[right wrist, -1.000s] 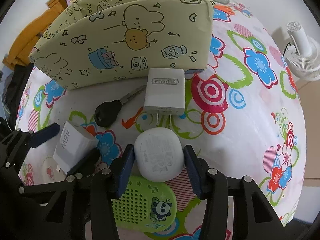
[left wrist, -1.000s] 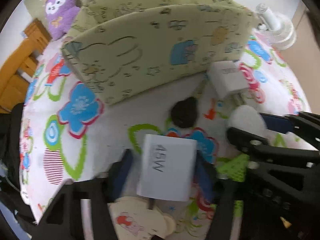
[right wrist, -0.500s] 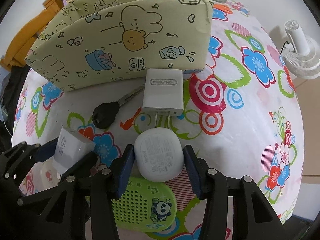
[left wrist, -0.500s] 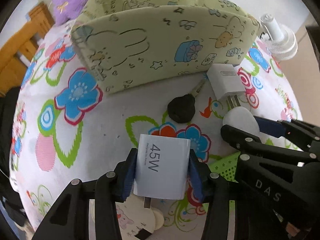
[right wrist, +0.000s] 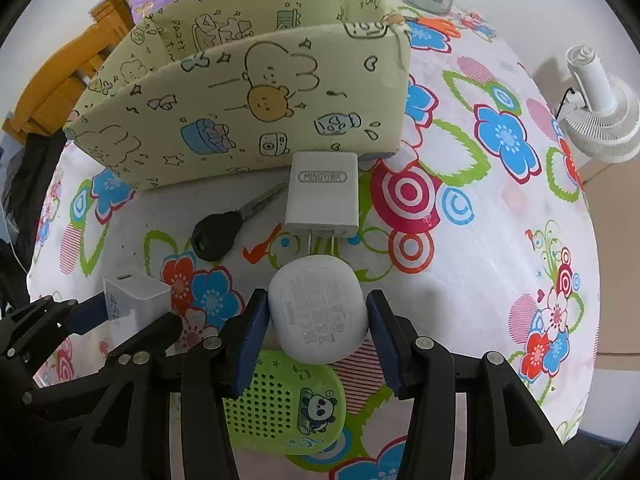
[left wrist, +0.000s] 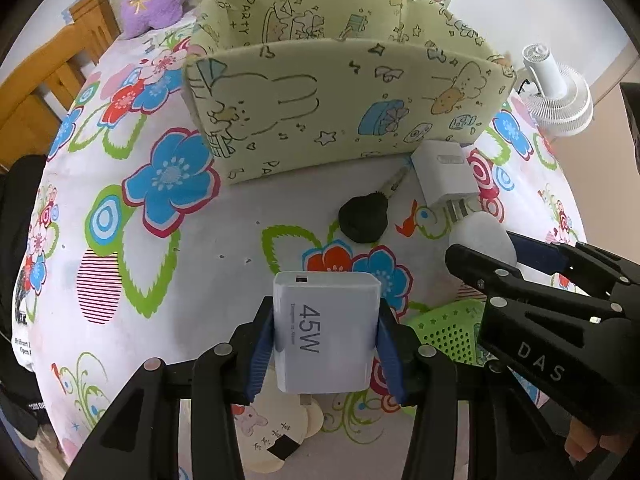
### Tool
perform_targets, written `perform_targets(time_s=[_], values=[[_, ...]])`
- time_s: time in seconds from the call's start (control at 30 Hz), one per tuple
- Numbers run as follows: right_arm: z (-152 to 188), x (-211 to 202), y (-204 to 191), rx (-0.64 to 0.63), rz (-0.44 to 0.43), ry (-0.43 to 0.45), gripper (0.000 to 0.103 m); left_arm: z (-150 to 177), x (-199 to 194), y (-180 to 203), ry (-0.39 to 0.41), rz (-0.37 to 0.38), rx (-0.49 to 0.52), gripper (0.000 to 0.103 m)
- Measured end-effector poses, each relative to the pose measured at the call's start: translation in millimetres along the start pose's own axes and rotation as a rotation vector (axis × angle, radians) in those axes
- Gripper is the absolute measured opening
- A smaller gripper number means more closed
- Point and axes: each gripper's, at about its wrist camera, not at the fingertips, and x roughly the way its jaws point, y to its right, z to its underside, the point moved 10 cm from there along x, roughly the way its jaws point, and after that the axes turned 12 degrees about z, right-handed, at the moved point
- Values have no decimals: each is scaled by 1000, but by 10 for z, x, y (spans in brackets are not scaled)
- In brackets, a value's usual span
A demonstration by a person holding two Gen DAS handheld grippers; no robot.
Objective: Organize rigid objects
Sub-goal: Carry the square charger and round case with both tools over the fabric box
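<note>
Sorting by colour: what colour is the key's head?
Black; the key shows best in the right wrist view, lying beside the white charger.

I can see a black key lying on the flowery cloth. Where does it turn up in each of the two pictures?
Left wrist view: the black key lies right of centre, above the 45W charger.
Right wrist view: the key lies left of centre, above and left of the round white case.
Shared landmark: the white plug lying just right of the key's blade.

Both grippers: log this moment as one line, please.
left gripper: shut on 45W charger | right gripper: shut on white case | storage box: ahead
</note>
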Motion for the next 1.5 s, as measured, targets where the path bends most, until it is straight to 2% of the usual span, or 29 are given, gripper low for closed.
perform_targets(time_s=[0.17,0.77,1.17,1.5], values=[[20,-88,39,-10,2,0,53,-36,-106,1,14,26,-27,48],[72,-545,146,6,-31,43,53,-168,-443,156,51,-34,4,48],[-6,-821,118,-17,-38,78,53,-170,-678,210,70,-26,-3,48],[-73,-1087,129,-34,-42,122,53,-212,-955,287,113,-78,-1,48]])
